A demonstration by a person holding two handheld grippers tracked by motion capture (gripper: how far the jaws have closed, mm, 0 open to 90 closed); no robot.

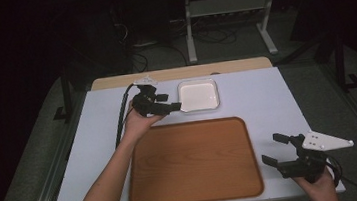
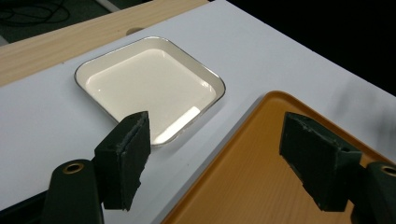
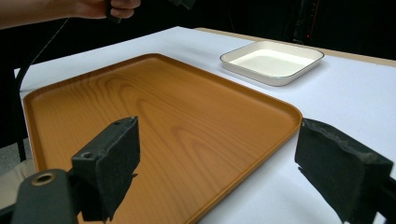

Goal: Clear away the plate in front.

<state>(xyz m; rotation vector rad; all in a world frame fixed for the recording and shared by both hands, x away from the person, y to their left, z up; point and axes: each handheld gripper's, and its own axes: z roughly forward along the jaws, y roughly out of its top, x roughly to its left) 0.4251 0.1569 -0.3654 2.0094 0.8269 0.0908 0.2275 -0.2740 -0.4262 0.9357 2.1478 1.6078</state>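
A wooden tray (image 1: 193,162) lies on the white table, nearest the person. Behind it sits a square white dish (image 1: 198,95), with nothing in it. My left gripper (image 1: 172,102) is held just left of the dish, jaws open and pointing toward it. From the left gripper view, the dish (image 2: 149,86) lies beyond the open jaws and the tray (image 2: 261,172) is at the lower right. My right gripper (image 1: 276,148) hovers open off the tray's right front corner. Seen from the right gripper view, the tray (image 3: 154,116) spreads ahead, the dish (image 3: 273,60) behind it.
The white table top (image 1: 267,101) rests on a wooden board whose far edge (image 1: 178,73) shows behind the dish. A metal stand (image 1: 228,20) and cables lie on the dark floor beyond. A black cable (image 1: 120,116) trails from the left gripper.
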